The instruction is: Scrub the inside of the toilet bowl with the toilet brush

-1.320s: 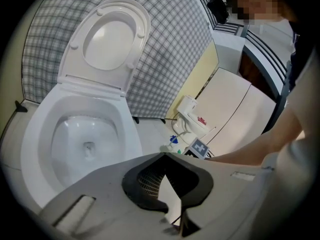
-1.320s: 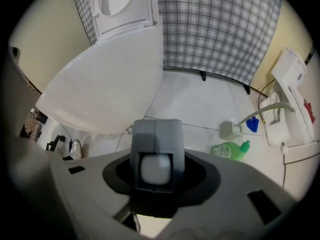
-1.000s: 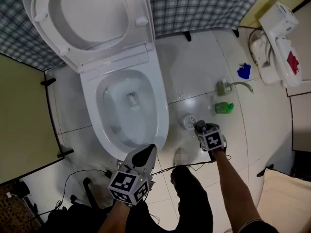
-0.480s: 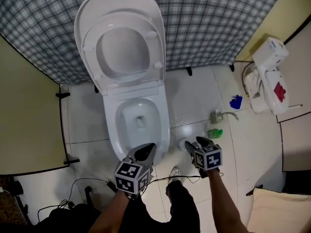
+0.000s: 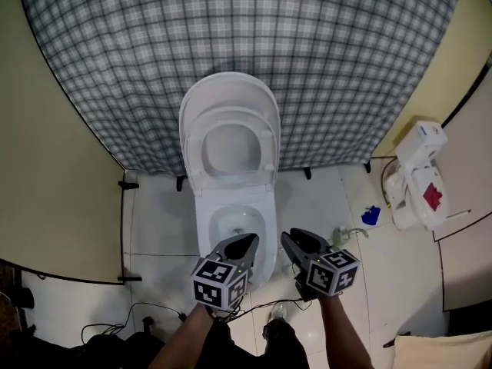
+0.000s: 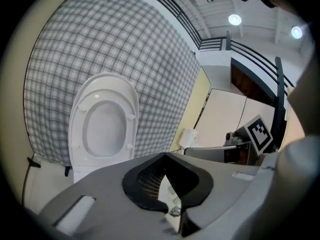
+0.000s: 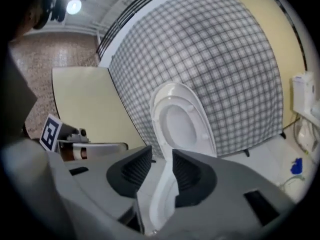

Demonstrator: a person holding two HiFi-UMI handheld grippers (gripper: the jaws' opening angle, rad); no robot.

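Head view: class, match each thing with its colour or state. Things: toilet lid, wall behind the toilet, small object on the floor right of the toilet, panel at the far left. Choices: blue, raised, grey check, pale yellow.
Column A
1. toilet lid
2. wall behind the toilet
3. small object on the floor right of the toilet
4. panel at the far left

Column B
a. blue
b. raised
c. grey check
d. pale yellow

Pairs: 1-b, 2-c, 3-a, 4-d.
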